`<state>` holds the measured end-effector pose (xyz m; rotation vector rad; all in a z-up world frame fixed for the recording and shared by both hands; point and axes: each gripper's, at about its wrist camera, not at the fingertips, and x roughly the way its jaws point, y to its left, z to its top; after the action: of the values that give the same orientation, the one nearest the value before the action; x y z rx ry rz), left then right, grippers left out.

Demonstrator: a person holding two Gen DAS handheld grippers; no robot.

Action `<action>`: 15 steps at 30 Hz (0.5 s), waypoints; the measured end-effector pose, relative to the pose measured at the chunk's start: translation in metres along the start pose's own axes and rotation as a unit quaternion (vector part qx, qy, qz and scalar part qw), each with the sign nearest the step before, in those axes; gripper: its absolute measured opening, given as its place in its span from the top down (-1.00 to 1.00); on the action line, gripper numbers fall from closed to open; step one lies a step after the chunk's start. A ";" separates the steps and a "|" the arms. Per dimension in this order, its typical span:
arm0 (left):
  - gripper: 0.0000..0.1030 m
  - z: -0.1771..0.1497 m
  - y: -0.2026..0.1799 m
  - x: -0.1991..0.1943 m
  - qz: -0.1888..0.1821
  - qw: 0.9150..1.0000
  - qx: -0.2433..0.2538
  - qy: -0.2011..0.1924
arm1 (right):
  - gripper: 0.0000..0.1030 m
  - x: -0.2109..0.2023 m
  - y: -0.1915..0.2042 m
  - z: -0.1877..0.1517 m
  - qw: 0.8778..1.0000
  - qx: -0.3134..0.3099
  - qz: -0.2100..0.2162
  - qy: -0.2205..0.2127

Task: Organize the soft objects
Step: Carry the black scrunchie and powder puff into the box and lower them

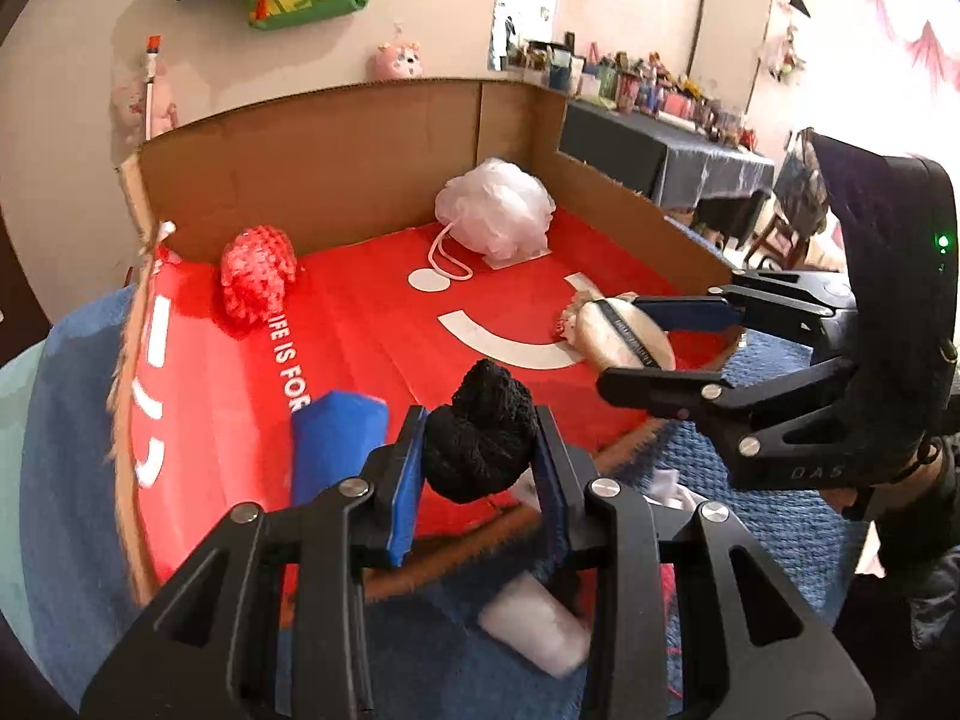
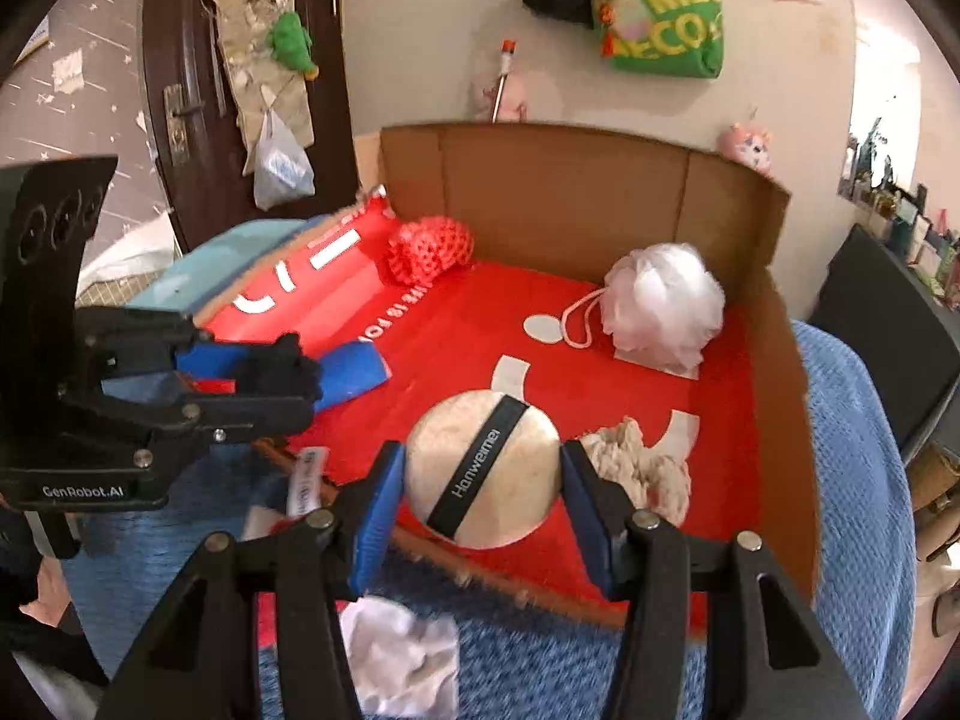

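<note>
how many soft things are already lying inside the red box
4: red mesh puff by the back wall, white loofah in the far corner, blue sponge near the front, beige crumpled piece behind the right gripper; others may be hidden.

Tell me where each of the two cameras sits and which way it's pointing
Left wrist: on the left claw, looking down its fingers into the cardboard box; claw shut on a black knit ball; right claw at right.
Right wrist: on the right claw, facing the same box; claw shut on a round beige puff; left claw at left.
Shared: box, white mesh pouf, red mesh sponge, blue sponge, each other's claw.
</note>
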<state>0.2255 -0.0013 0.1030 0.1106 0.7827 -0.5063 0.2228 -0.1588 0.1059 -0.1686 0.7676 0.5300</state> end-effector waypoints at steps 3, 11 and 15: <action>0.39 0.004 0.001 0.016 -0.003 1.000 0.005 0.018 | -0.07 0.016 -0.004 0.004 1.000 -0.014 0.006 0.017; 0.39 0.005 0.005 0.050 -0.010 0.998 0.019 0.063 | -0.07 0.046 -0.003 0.008 0.997 -0.051 0.014 0.057; 0.39 0.004 0.007 0.059 -0.005 0.996 0.029 0.079 | -0.07 0.056 -0.003 0.008 0.996 -0.061 0.011 0.068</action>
<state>0.2658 -0.0196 0.0640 0.2025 0.9227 -0.5335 0.2628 -0.1364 0.0724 -0.3127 0.8710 0.5921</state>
